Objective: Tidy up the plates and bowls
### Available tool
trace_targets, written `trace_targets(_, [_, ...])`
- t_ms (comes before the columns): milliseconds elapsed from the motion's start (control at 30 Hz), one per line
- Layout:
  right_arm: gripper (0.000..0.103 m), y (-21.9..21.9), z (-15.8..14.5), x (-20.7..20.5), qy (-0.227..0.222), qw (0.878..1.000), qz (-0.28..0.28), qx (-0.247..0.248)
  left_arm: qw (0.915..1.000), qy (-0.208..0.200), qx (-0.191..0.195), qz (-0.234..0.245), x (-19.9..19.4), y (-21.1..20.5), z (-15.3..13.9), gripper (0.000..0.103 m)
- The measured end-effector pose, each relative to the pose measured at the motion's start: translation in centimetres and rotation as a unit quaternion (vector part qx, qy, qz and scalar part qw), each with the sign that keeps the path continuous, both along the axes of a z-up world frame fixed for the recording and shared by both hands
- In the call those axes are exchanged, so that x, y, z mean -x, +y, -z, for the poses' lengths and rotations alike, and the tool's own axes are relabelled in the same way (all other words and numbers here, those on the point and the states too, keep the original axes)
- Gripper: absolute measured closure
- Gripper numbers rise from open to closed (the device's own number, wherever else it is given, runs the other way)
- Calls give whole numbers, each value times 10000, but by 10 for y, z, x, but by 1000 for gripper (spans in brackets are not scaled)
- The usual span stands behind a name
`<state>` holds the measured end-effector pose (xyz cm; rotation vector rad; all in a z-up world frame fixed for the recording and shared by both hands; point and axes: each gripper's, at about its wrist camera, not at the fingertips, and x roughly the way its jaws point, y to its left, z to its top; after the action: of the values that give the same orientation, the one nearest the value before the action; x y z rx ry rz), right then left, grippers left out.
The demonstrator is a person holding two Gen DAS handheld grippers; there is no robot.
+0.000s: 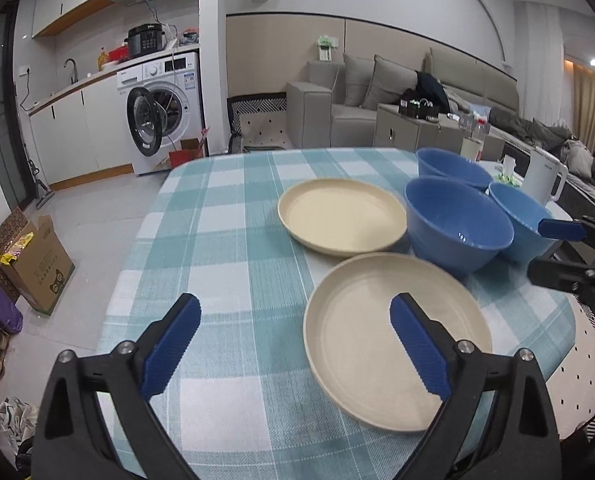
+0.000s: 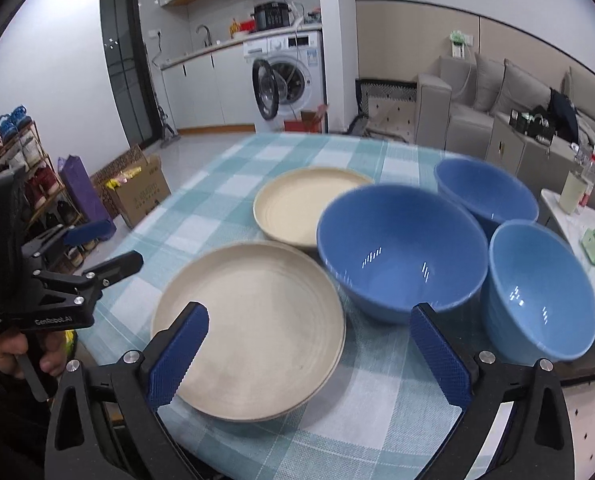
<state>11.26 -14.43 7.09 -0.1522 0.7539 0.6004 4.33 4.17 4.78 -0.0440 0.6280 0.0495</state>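
Plates (image 2: 249, 328) and bowls (image 2: 401, 256) sat unstacked at the centre of both views, on the checked tabletop (image 1: 217, 240): two cream plates, three blue bowls crowded together. My left claw (image 1: 295, 344) and right claw (image 2: 309, 352) hung wide and empty above the near plate. I judged a careless reach might knock the touching bowls toward the tabletop's right edge. Motion blur smeared the bowl rims, and the lower right bowl's base was hidden.

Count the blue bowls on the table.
3. The large blue bowl sits beside the cream plates; the far blue bowl is behind it; the near blue bowl sits toward the table's right edge. None looks hidden.
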Motion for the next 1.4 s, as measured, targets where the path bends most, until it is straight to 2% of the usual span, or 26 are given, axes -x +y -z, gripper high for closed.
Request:
trace_targets(233, [1,-14,-46,2,-289,9992,-83,-282,9991,-372,-209,20,-4,-2,-27,1])
trace_targets(500, [1,-24,-88,-4,-507,9970,-177,-562,9976,-687,-75,43,-11,5,-57,0])
trace_targets(700, [1,-24,-108,-16,-663,9957,-228,-611,9972,-751,18,-68,-24,13,-66,0])
trace_targets(1067, [1,-24,-127,-60,-647,9941,-72,-865,9971,-745,51,-160,-59,19,-68,0])
trace_targets(1400, [1,-10,-121,-116,-289,9967,18,-755,9979,-614,72,-182,-93,19,-69,0])
